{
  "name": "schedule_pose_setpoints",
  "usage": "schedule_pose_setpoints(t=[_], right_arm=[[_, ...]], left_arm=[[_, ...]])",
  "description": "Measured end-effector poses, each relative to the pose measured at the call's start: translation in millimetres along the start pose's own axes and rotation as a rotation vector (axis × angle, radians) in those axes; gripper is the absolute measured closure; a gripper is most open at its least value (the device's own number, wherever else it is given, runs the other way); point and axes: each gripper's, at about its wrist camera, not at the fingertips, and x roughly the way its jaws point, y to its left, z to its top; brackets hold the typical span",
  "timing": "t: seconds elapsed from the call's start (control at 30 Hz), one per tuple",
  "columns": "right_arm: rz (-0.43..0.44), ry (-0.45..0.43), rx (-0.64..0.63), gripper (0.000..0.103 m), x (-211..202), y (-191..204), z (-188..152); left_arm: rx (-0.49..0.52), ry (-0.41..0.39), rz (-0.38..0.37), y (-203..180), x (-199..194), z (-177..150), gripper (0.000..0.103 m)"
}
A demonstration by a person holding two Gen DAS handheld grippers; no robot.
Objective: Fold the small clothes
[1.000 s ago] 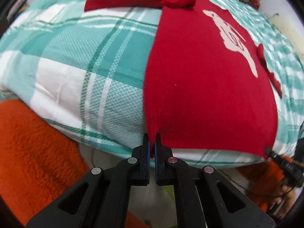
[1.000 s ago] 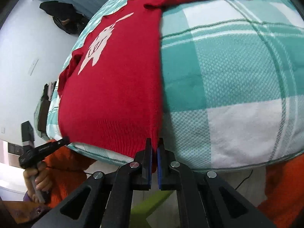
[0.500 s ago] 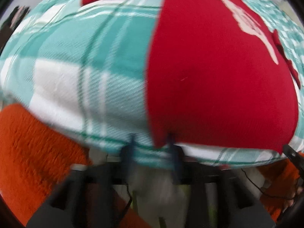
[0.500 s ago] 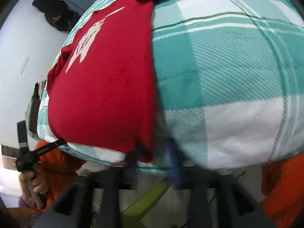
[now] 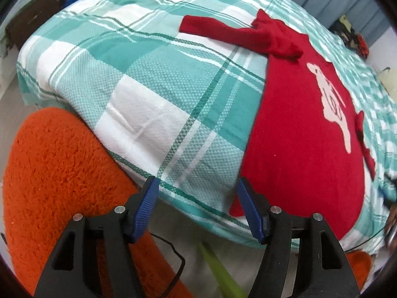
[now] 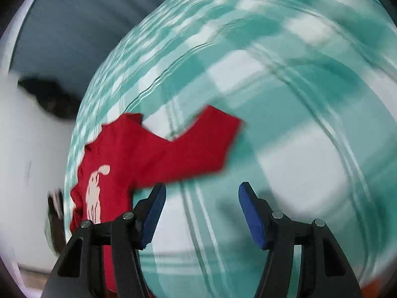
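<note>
A small red sweater (image 5: pixel 300 134) with a white animal print lies flat on a teal and white checked bed cover (image 5: pixel 153 94), one sleeve (image 5: pixel 223 31) stretched to the left. My left gripper (image 5: pixel 196 191) hovers at the bed's front edge, jaws still opening, nothing between them; the sweater's hem corner (image 5: pixel 235 209) lies just beside the right pad. In the blurred right wrist view the red sweater (image 6: pixel 119 171) and its other sleeve (image 6: pixel 203 144) lie ahead and left. My right gripper (image 6: pixel 202 195) stands open over the checked cover (image 6: pixel 297 149), holding nothing.
An orange fleecy sleeve (image 5: pixel 59 181) fills the lower left of the left wrist view, below the bed edge. A thin black cable (image 5: pixel 173 250) and a green strip (image 5: pixel 218 270) lie under the gripper. Dark clutter (image 5: pixel 352 37) sits behind the bed; a dark shape (image 6: pixel 49 96) rests against the wall.
Both grippers were shut on the sweater's hem corners and have let go and opened. The right gripper swung away up over the bed toward the sleeve; the left shifted slightly left.
</note>
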Motion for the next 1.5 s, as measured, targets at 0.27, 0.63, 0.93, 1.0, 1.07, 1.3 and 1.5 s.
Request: schedule_pose_setpoints(t=[0.27, 0.63, 0.93, 1.0, 1.07, 1.3, 1.5], right_arm=[[-0.357, 0.009, -0.098, 0.035, 77, 87, 42], [-0.473, -0.055, -0.141, 0.049, 2, 39, -116], [-0.16, -0.199, 0.145, 0.043, -70, -26, -115], [-0.11, -0.191, 0.016, 0.041, -55, -5, -70], [-0.066, -0.095, -0.041, 0.04, -20, 13, -25], [-0.257, 0.016, -0.045, 0.044, 65, 68, 30], [-0.39, -0.073, -0.059, 0.095, 61, 63, 3]], left_arm=[[0.023, 0.02, 0.061, 3, 7, 10, 0.035], [-0.008, 0.024, 0.02, 25, -4, 2, 0.035], [0.01, 0.023, 0.047, 15, 2, 5, 0.035], [0.012, 0.022, 0.053, 14, 3, 5, 0.035], [0.015, 0.023, 0.06, 15, 3, 4, 0.035], [0.033, 0.036, 0.094, 7, 10, 4, 0.035], [0.043, 0.04, 0.094, 5, 11, 6, 0.035]])
